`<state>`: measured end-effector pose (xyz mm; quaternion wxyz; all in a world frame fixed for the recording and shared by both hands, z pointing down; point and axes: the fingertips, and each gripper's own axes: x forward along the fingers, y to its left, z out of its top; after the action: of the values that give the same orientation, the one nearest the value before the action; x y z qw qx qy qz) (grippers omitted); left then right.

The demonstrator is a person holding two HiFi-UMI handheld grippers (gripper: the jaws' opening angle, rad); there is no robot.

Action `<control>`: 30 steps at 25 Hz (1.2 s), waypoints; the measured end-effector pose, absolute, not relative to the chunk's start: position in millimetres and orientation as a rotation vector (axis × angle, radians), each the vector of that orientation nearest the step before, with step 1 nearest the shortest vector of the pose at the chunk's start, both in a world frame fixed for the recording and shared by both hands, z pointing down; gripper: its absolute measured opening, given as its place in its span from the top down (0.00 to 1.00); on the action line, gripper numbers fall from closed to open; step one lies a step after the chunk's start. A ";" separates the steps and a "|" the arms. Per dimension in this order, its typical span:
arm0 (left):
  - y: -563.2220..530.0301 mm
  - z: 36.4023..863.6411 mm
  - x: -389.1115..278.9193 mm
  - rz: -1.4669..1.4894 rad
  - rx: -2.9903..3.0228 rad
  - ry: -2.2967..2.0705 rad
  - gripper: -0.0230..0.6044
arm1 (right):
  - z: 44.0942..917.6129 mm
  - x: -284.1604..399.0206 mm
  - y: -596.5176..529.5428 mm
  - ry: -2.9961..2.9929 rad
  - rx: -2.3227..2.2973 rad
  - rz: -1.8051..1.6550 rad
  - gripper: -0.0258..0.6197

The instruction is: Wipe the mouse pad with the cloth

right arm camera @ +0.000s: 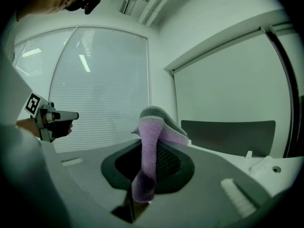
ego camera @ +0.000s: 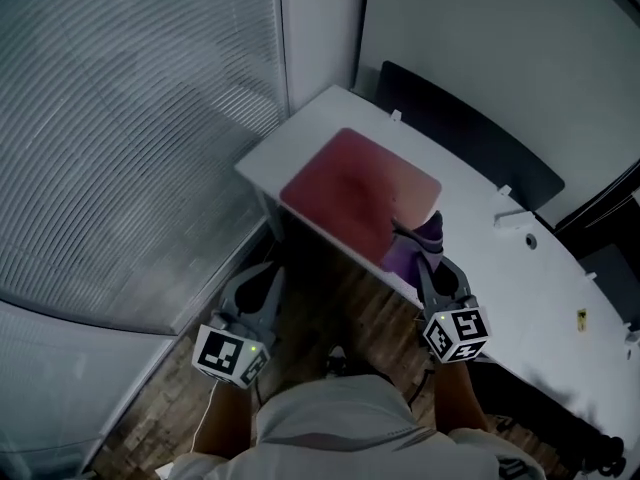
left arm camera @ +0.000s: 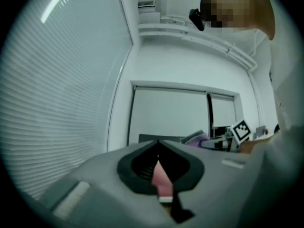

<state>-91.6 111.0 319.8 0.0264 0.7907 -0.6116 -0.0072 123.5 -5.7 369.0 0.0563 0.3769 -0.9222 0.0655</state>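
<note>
In the head view the red mouse pad (ego camera: 355,190) lies flat on the near left corner of the white desk (ego camera: 500,268). At the pad's near right edge, my right gripper (ego camera: 410,240) is shut on a purple and grey cloth (ego camera: 426,236). In the right gripper view the cloth (right arm camera: 148,151) drapes over the jaw tips of that gripper (right arm camera: 151,129). My left gripper (ego camera: 264,276) hangs below the desk edge over the floor, off the pad. Its jaws meet at the tips (left arm camera: 158,144) and hold nothing.
A window with blinds (ego camera: 130,118) fills the left side. A dark panel (ego camera: 470,138) stands behind the desk. Small white fittings (ego camera: 515,218) and a yellow bit (ego camera: 581,317) sit on the desk's right part. Wooden floor (ego camera: 340,313) shows under the desk edge.
</note>
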 end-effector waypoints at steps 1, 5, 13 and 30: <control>95.8 320.3 -90.9 -0.017 2.444 -1.888 0.96 | 370.0 125.6 -21.9 -2.799 1.154 0.204 0.89; 43.6 328.5 -93.3 0.008 2.445 -1.862 0.96 | 376.6 129.7 -73.3 -2.797 1.192 0.231 0.89; -54.5 343.8 -104.3 0.015 2.529 -1.728 0.96 | 400.6 128.1 -141.0 -2.714 1.300 0.288 0.89; -267.1 406.6 -234.2 0.033 2.683 -1.381 0.96 | 461.1 -20.3 -309.9 -2.505 1.470 0.389 0.89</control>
<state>-234.2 -267.1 406.6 0.0619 0.8875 -0.4566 0.0109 -20.3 -309.9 461.1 0.1056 0.4989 -0.8500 0.1320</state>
